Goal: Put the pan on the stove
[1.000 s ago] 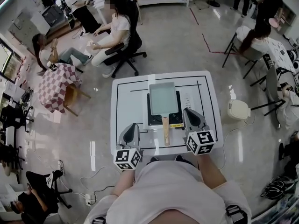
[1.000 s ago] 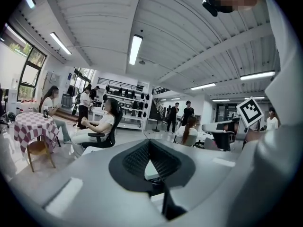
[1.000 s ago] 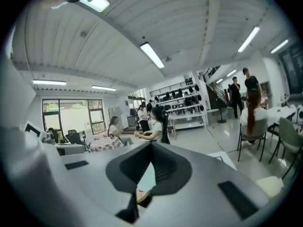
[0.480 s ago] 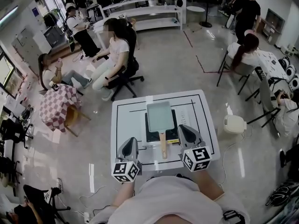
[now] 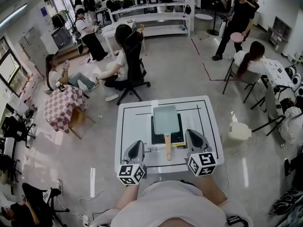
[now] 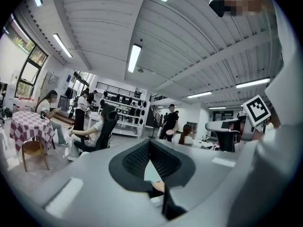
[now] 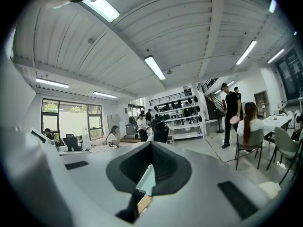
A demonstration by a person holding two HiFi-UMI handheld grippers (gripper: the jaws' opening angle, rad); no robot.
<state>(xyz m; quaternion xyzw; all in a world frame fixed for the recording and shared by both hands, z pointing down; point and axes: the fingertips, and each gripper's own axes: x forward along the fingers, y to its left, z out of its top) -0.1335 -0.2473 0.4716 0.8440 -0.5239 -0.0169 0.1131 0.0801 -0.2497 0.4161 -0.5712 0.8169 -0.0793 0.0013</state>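
**Pan [image 5: 166, 118] down on the stove [image 5: 157, 139], both tools empty**

Starting at the left: the left tool [image 5: 136, 144] hovers over the near edge of the white surface [image 5: 130, 126], clenched on nothing. In the left gripper view its ribbed pads meet at the tip, and only a sliver of pale green shows past them.

Centre stage, the pale green rectangular pan lies flat on the black stove. Its wooden handle [image 5: 168, 148] points back toward the person and runs between the two tools. Neither tool touches it.

Over on the right, the right tool [image 5: 192, 133] sits just beside the handle, its jaws pressed together and nothing between them.

By the look of it, the placing step is done, with the pan on the burner and let go. Very little seems left, perhaps just drawing both tools back from the surface. If the pan needs squaring up, one tool would have to open, close on the handle and shift it gently so it doesn't slide off.
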